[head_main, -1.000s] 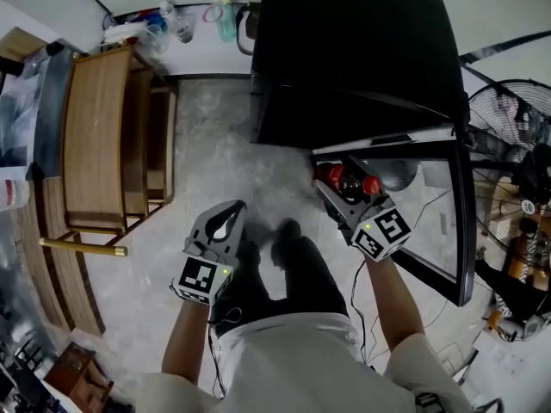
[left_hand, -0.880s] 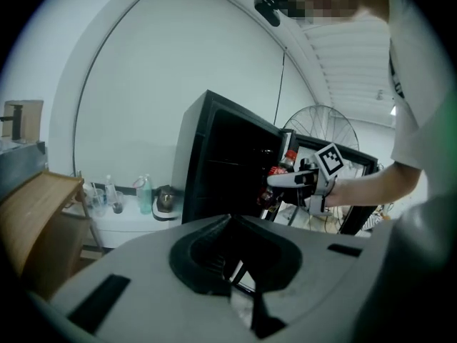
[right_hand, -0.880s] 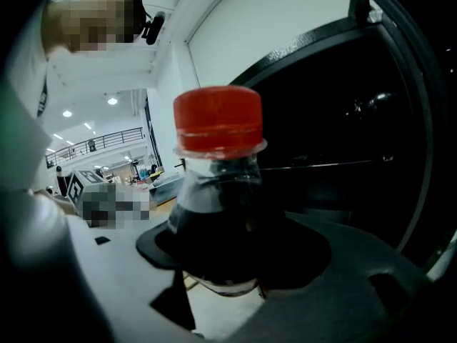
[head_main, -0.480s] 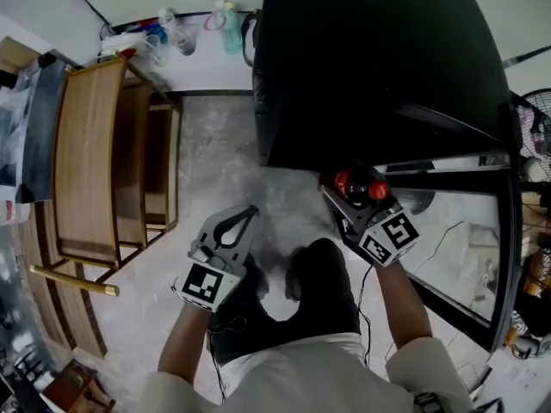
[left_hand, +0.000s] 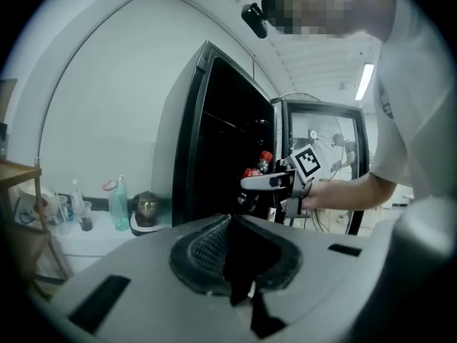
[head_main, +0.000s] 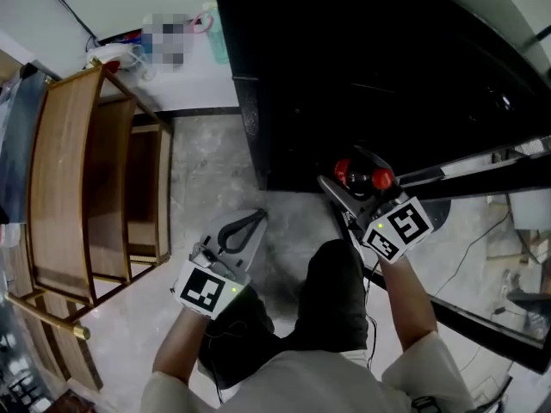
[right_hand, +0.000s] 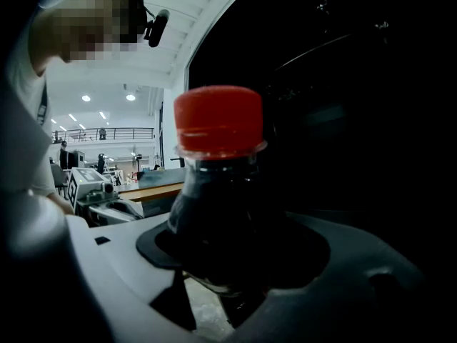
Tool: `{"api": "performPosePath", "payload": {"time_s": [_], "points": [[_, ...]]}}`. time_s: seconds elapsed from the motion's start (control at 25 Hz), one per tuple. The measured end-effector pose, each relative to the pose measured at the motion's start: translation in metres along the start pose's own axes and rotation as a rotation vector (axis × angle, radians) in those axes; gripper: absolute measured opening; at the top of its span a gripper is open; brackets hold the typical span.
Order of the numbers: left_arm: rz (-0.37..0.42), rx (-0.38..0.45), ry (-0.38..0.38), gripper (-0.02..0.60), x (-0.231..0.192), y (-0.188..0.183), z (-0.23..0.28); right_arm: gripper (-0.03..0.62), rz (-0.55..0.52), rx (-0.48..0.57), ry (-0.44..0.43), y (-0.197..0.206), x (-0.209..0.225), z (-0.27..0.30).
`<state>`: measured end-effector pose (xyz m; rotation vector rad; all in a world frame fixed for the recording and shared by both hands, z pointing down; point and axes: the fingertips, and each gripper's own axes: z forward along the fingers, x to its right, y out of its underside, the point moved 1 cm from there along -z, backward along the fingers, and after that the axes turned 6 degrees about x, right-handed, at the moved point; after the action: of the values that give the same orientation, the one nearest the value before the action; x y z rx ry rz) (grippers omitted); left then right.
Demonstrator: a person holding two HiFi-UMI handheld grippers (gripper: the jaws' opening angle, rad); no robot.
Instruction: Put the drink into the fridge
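Note:
The drink, a dark cola bottle point(head_main: 356, 175) with a red cap point(right_hand: 218, 118), sits upright between the jaws of my right gripper point(head_main: 351, 179), which is shut on its body point(right_hand: 214, 206). It hangs just in front of the open black fridge point(head_main: 370, 76), beside the glass door point(head_main: 482, 169). The left gripper view shows the bottle point(left_hand: 255, 171) at the fridge's dark opening point(left_hand: 218, 170). My left gripper point(head_main: 256, 219) is held low over the floor to the left, its pads point(left_hand: 230, 226) together with nothing in them.
A wooden rack point(head_main: 77, 179) stands at the left. A white ledge point(head_main: 185, 80) by the wall carries a green bottle point(left_hand: 118, 204), a dark pot point(left_hand: 147, 209) and small items. The person's dark-clad legs point(head_main: 331, 291) are between the grippers. Cables lie at the right.
Both grippers have sunk and come closer to the fridge, which now fills more of the head view. The bottle stays in the right gripper. The left gripper stays shut and empty.

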<state>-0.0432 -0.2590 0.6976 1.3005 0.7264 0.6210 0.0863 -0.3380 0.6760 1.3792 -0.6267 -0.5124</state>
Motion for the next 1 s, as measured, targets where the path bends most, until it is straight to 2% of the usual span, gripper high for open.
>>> {"api": "performPosePath", "payload": {"time_s": [0.2,0.36,0.52,0.88,1.0], "points": [[0.008,0.013,0.014,0.009,-0.002,0.044,0.007,0.307,-0.028,0.029,0.016,0.027,0.007,0.006],[0.015,0.026,0.017,0.009,-0.002,0.058,0.01,0.307,-0.045,0.049,0.022,0.036,0.005,0.005],[0.044,0.048,0.032,0.009,-0.002,0.052,0.009,0.307,-0.057,0.061,0.028,0.031,0.007,0.006],[0.049,0.105,0.012,0.009,0.001,0.032,0.0,0.307,-0.145,0.043,0.048,-0.001,0.028,0.033],[0.037,0.101,0.006,0.009,0.002,0.032,0.001,0.307,-0.174,0.036,0.045,-0.009,0.035,0.05]]}}
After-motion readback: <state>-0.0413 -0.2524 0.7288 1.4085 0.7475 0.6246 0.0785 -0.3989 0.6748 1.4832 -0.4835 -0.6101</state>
